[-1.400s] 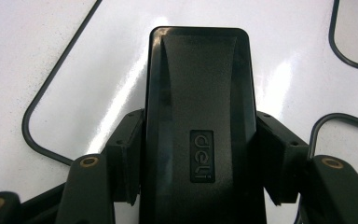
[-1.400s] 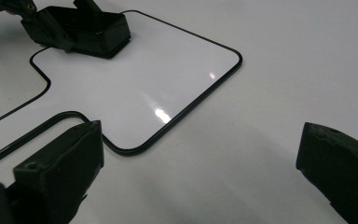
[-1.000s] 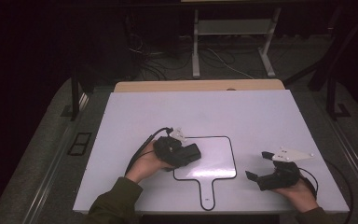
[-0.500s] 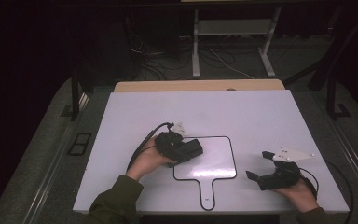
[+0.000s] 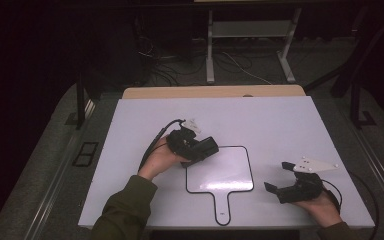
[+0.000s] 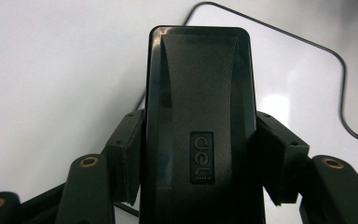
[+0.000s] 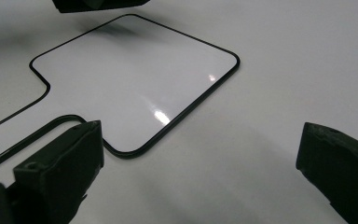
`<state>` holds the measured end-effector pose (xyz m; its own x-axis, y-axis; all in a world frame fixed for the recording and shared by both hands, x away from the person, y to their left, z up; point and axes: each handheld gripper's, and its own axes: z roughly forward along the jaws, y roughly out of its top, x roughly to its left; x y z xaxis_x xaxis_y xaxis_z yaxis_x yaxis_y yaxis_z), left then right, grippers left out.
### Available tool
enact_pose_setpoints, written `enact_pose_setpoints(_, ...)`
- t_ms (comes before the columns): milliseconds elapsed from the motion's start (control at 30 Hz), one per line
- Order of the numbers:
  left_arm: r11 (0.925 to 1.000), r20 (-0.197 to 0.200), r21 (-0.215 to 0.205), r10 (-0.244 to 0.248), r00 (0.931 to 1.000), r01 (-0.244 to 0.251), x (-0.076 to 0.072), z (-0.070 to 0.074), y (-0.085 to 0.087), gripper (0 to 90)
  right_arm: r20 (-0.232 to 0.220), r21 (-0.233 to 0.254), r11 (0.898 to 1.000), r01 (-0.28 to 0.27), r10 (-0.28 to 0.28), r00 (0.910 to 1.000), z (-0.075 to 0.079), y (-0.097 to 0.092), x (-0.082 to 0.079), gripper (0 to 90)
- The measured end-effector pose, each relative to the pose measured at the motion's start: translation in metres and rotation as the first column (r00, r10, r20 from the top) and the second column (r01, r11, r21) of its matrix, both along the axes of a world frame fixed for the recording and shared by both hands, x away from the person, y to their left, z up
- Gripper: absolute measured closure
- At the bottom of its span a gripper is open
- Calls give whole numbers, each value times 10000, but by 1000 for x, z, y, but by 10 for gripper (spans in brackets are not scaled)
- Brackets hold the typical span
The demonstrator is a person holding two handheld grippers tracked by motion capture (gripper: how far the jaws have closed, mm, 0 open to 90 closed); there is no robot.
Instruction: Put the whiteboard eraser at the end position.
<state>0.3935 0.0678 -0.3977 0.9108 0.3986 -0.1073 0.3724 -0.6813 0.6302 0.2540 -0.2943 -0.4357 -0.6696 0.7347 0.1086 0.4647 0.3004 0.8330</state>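
the left gripper [image 5: 207, 149] clamps a black block [image 5: 203, 148] above the top left corner of the paddle outline [image 5: 220, 170] on the white board [image 5: 260, 120]. the right gripper [image 5: 279, 176] rests near the board's right front corner, jaws apart and holding nothing.

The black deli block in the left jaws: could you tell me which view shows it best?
The left gripper view: the black block appears close up, logo readable, clamped. The high view shows it small; the right gripper view catches its edge.
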Motion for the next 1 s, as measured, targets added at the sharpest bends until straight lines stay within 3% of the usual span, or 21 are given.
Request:
enact_pose_setpoints(300,9996,56,-85,287,9996,-286,24,5,-8,394,20,51,10000,14,-14,10000,0,-1,0,0)
enact_pose_setpoints(333,9997,43,103,231,9997,-232,27,6,-9,394,18,47,10000,14,-14,10000,0,-1,0,0)
enact_pose_setpoints(667,9990,250,270,360,9990,-367,62,10,-22,394,17,53,10000,-3,3,10000,0,-1,0,0)
enact_pose_setpoints(733,9982,256,163,571,9980,-576,67,10,-27,394,21,61,10000,-1,1,10000,0,-1,0,0)
enact_pose_setpoints(800,9981,354,476,382,9986,-398,74,11,-30,394,0,90,10000,17,-17,10000,0,-2,0,0)
enact_pose_setpoints(867,9982,313,298,515,9982,-525,81,8,-35,393,-32,138,9999,36,-36,10000,0,-2,0,0)
enact_pose_setpoints(900,9982,332,480,332,9989,-348,86,8,-36,394,-51,162,9999,39,-38,10000,0,-3,0,0)
enact_pose_setpoints(933,9979,282,357,523,9982,-533,88,5,-39,394,-59,178,9998,50,-49,10000,0,-3,1,0)
enact_pose_setpoints(1000,9973,334,565,455,9984,-474,96,2,-44,394,-67,230,9997,21,-20,10000,0,-3,0,0)
